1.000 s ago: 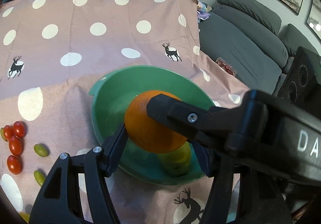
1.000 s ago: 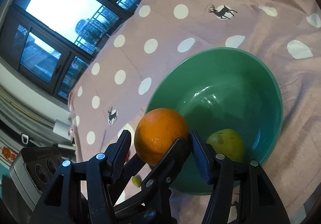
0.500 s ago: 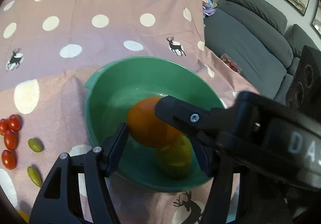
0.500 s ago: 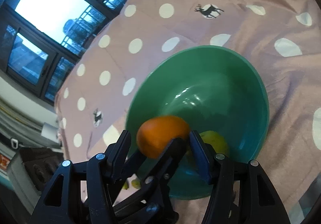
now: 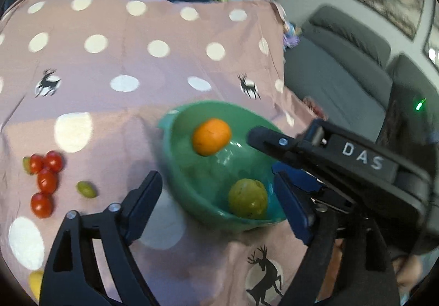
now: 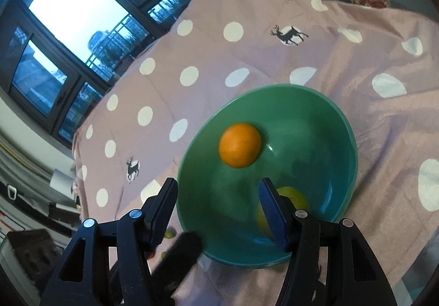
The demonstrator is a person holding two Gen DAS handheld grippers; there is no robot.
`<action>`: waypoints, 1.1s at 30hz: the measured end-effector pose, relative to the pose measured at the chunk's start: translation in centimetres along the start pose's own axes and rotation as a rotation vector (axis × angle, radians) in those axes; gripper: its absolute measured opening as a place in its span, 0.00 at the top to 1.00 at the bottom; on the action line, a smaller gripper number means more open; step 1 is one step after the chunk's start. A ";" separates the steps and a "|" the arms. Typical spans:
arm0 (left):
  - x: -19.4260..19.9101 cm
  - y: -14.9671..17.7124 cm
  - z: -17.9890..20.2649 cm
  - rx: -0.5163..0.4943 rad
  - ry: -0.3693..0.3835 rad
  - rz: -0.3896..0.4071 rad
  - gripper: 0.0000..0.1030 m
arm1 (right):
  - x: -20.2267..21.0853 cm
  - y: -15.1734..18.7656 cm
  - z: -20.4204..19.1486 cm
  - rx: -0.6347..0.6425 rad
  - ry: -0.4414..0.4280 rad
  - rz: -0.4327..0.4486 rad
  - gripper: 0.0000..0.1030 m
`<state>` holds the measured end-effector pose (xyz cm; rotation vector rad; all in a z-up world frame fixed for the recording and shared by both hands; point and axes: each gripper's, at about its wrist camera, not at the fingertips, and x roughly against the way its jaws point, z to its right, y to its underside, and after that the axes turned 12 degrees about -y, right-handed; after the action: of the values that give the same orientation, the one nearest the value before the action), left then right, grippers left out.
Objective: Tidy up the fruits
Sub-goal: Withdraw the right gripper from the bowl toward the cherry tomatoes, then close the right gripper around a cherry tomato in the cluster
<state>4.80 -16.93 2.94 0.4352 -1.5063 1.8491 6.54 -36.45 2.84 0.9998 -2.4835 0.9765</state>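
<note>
A green bowl (image 5: 175, 147) stands on the pink spotted cloth and also shows in the right wrist view (image 6: 348, 141). An orange (image 5: 211, 136) lies inside it, free of both grippers, also seen from the right wrist (image 6: 239, 149). A yellow-green fruit (image 5: 247, 198) lies in the bowl's near side; in the right wrist view it (image 6: 299, 200) is partly hidden by a finger. My left gripper (image 5: 216, 196) is open and empty over the bowl's near rim. My right gripper (image 6: 218, 206) is open and empty at the near rim; its body (image 5: 356, 160) crosses the left wrist view.
Several red cherry tomatoes (image 5: 44, 177) and a green grape (image 5: 86, 189) lie on the cloth (image 5: 123, 64) left of the bowl. A yellow fruit (image 5: 35, 282) sits at the lower left edge. A grey sofa (image 5: 343, 73) stands right of the table.
The orange, held between the gripper fingers a second ago, now lies loose in the bowl. Both grippers have opened and drawn back from the bowl.
</note>
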 end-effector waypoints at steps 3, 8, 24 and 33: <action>1.6 -0.2 -2.4 0.067 -0.061 0.029 0.14 | 0.1 0.1 -0.8 0.025 -0.001 0.010 0.39; 3.9 -0.5 -7.4 0.186 -0.212 0.066 0.04 | 0.1 0.6 -2.6 0.079 -0.022 0.019 0.39; 4.9 1.1 -16.4 0.452 -0.441 -0.007 0.03 | -7.7 4.5 -9.1 0.173 -0.209 -0.268 0.38; 1.4 2.0 -17.3 0.365 -0.455 -0.189 0.23 | -14.6 6.3 -10.1 0.198 -0.184 -0.441 0.41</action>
<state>5.38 -0.23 -2.23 1.1967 -1.3385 1.9566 12.72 -18.89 0.06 1.6791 -2.1783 1.0306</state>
